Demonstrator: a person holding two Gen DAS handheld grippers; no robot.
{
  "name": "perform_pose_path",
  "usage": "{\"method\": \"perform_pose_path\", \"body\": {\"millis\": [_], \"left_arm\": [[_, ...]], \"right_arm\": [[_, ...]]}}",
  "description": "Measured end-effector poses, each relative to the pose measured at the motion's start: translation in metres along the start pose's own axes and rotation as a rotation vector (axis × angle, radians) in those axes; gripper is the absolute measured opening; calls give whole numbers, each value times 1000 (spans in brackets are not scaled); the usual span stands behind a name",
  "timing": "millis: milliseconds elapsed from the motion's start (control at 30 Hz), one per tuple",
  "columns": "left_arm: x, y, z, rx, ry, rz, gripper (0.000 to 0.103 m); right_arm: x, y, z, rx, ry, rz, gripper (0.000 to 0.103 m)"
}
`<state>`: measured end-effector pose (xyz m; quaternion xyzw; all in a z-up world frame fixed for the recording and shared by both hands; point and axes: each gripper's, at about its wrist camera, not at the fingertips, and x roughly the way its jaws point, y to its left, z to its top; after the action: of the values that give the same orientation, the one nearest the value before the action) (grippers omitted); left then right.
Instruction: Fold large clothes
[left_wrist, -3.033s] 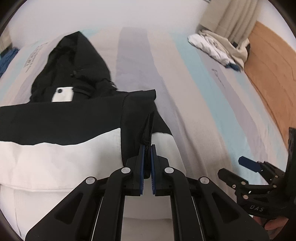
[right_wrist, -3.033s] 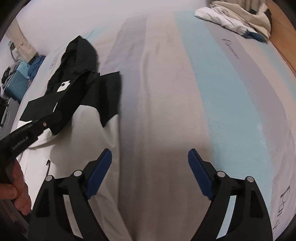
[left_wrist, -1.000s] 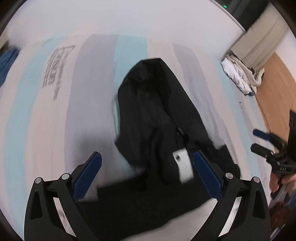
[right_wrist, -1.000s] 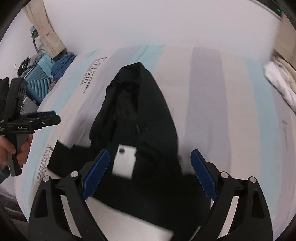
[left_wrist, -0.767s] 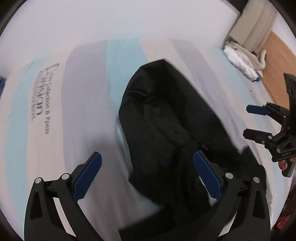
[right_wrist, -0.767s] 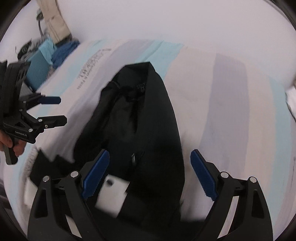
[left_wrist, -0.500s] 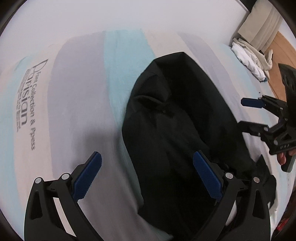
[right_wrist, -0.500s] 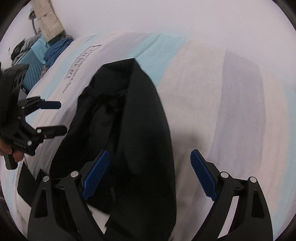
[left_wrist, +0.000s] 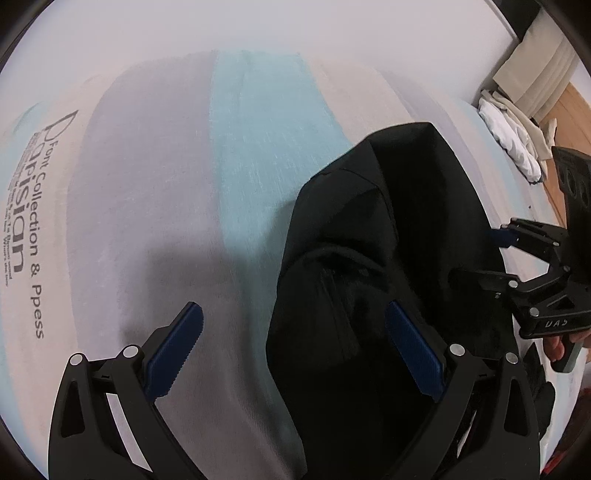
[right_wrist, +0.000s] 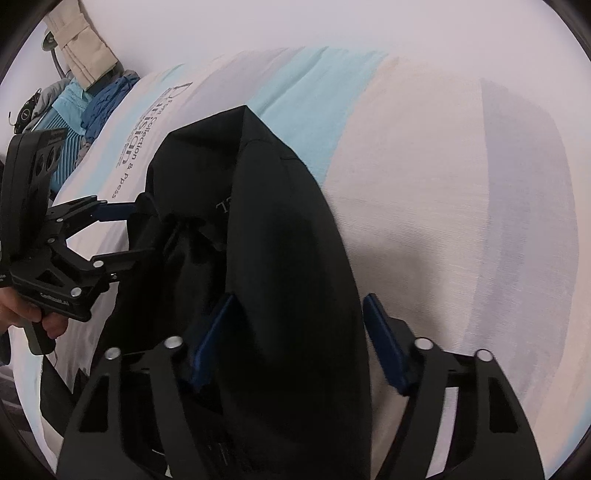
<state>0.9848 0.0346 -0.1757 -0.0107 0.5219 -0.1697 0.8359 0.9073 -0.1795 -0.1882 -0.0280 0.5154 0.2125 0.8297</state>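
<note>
The black jacket's hood (left_wrist: 384, 236) lies on the striped bed (left_wrist: 177, 206). The left tongs (left_wrist: 295, 350) gape wide over its nine o'clock edge, gripping nothing. The right tongs (right_wrist: 295, 339), just narrowing, straddle its three o'clock fold without pinching.

A bed (left_wrist: 155, 192) with a sheet striped pale blue, grey and cream, printed with dark lettering, stands against a plain white wall (left_wrist: 295, 26). Wooden floor (left_wrist: 576, 107) and beige curtain (left_wrist: 535, 74) lie at right.
</note>
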Motion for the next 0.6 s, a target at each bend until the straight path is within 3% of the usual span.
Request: {"method": "perform_pose_path", "body": {"millis": [100,167,233,300,433,600], "left_arm": [[-1,0,2,-26,-17,-10,85],[-3,-7,2,2,-32,-1,72],[1,-13,1,26,-15,11,50],[5,-15,0,36,-4,14,35],[2,-20,-1,35,-22,21,15],[-8,-27,-5,48,-40,29,7]], "right_arm": [[4,0,2,9,12,-2,53],[5,0,2,8,15,0,47],[4,1,1,8,18,-3,40],[2,1,1,17,14,0,32],[-5,-1,-3,38,13,2,15],[-25,1,-10,29,-4,-7,9]]}}
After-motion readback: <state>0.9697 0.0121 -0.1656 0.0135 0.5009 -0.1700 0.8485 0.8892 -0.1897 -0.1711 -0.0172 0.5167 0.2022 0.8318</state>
